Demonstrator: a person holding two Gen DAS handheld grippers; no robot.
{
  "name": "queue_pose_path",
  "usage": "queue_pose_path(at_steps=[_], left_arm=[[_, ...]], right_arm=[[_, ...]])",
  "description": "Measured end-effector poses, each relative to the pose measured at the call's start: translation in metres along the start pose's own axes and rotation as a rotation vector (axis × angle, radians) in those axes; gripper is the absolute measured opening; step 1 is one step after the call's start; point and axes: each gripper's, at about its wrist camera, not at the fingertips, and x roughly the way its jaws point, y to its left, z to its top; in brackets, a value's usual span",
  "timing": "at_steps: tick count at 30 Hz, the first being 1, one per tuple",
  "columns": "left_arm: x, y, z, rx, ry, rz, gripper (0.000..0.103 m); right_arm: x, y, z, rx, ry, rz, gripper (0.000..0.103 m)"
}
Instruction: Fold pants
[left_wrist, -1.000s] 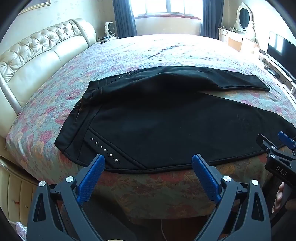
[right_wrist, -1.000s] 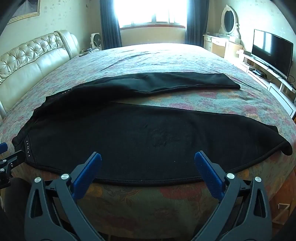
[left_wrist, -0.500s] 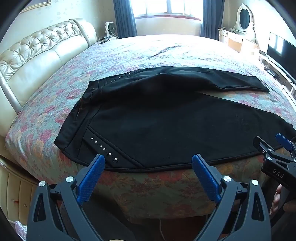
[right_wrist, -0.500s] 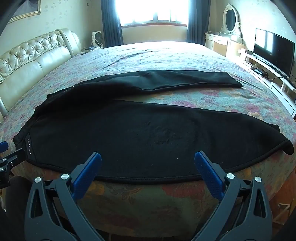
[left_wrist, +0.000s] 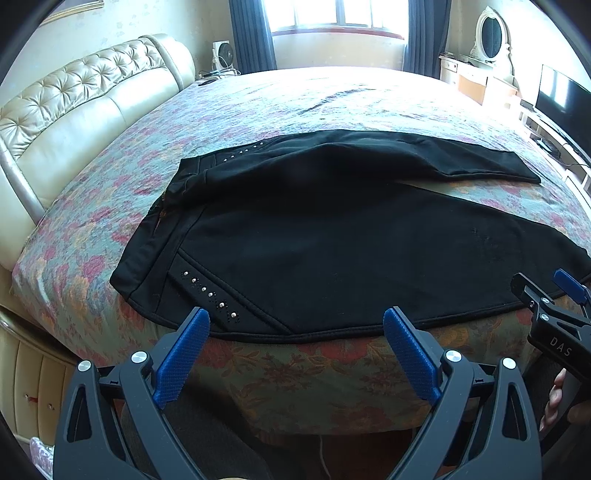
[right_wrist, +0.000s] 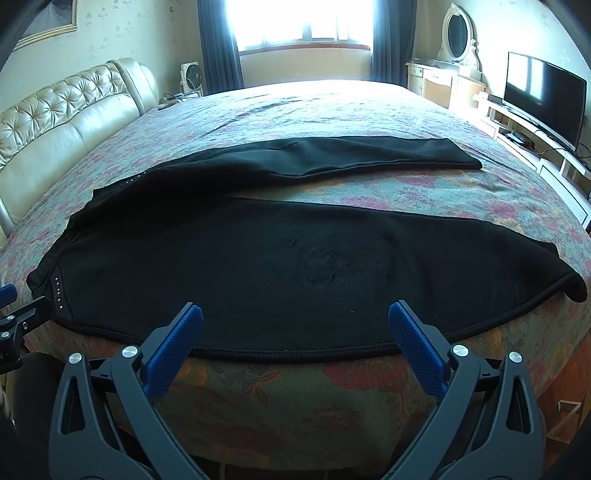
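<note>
Black pants (left_wrist: 332, 236) (right_wrist: 280, 258) lie spread flat on the floral bedspread (left_wrist: 295, 110), waistband to the left with silver studs (left_wrist: 208, 293), the two legs splayed apart toward the right. My left gripper (left_wrist: 295, 328) hovers open just off the bed's near edge, in front of the studded hip. My right gripper (right_wrist: 295, 325) is open too, facing the near leg's hem seam. Neither holds anything. In the left wrist view the right gripper (left_wrist: 550, 295) shows at the far right with a hand (left_wrist: 554, 398) below it.
A tufted cream headboard (left_wrist: 74, 110) runs along the left. A dresser with an oval mirror (right_wrist: 456, 40) and a TV (right_wrist: 543, 88) on a low stand line the right wall. A window with dark curtains (right_wrist: 303, 22) is at the back, a small fan (right_wrist: 192, 75) beside it.
Both grippers have edged slightly closer to the bed edge and the pants. The pants have not moved.
</note>
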Motion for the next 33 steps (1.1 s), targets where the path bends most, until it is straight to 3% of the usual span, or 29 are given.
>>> queue_pose_path(at_steps=[33], left_arm=[[0.0005,0.0061,0.0006,-0.030,0.002,0.000,0.094]], right_arm=[[0.0018,-0.0055,-0.0020,0.013,0.014,0.001,0.101]])
